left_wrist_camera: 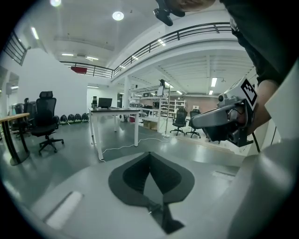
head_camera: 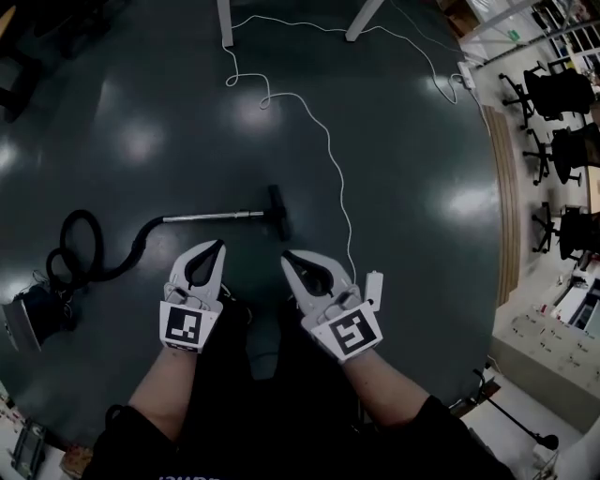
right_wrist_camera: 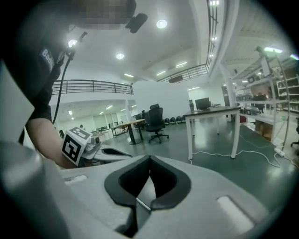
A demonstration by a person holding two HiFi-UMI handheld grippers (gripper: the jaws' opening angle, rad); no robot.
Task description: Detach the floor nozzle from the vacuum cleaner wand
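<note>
One black floor nozzle (head_camera: 277,212) is seen lying on the dark glossy floor (head_camera: 403,234), joined to the end of a silver metal vacuum wand (head_camera: 214,217) that is laid flat and runs off to the left in the head view. A black ribbed hose (head_camera: 89,246) is looped from the wand's far end to the dark vacuum cleaner body (head_camera: 30,317) at the left edge. The nozzle is found just ahead of the two grippers and apart from both. The white left gripper (head_camera: 221,245) is held with its jaws closed together and nothing between them, its tip aimed toward the wand near the nozzle. The white right gripper (head_camera: 286,254) is likewise closed tip to tip and empty, set just below the nozzle in the picture. A thin white cable (head_camera: 328,141) is trailed across the floor from beside the right gripper up toward two white table legs (head_camera: 225,23) at the top. Several black office chairs (head_camera: 561,94) are ranged along the right edge
</note>
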